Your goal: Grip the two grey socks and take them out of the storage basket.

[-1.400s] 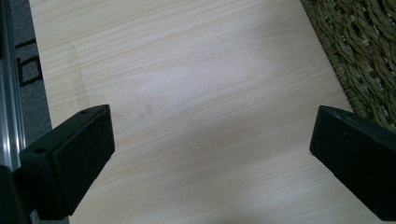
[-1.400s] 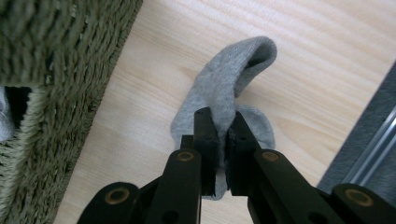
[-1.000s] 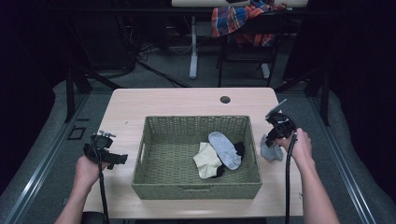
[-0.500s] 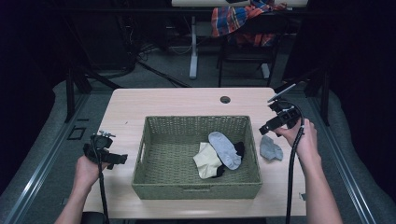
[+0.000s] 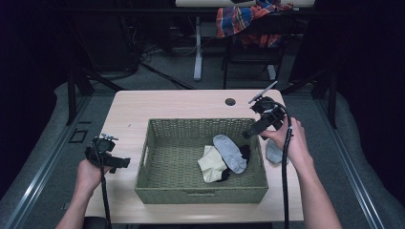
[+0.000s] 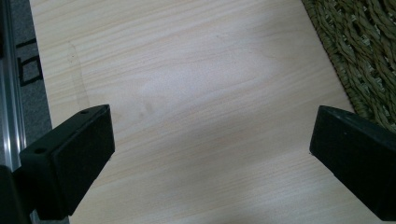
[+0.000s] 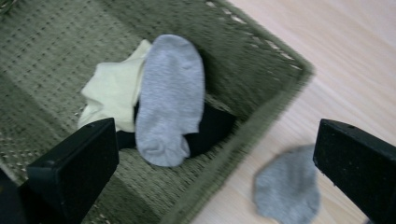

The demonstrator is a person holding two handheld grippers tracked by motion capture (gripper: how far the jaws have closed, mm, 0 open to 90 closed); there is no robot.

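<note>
Held above the basket's far right corner, the right gripper (image 5: 248, 133) has just been opening its jaws, which now stand wide apart with nothing between them; the left gripper (image 5: 125, 162) sits over the table's near left edge, equally wide and empty. Beneath them lies the pale wooden rectangular table (image 5: 157, 107), its near edge cut off by the frame. On it stands the olive-green woven rectangular basket (image 5: 200, 193). Inside, toward its right, a grey ankle sock (image 5: 230, 152) lies across a pale yellow sock (image 5: 210, 163) and a black sock (image 5: 245, 151), which is mostly hidden under the other two. A second grey sock (image 7: 287, 189) lies on the table just right of the basket; in the high view the right hand (image 5: 293, 143) partly hides it, and in the right gripper view it is blurred.
</note>
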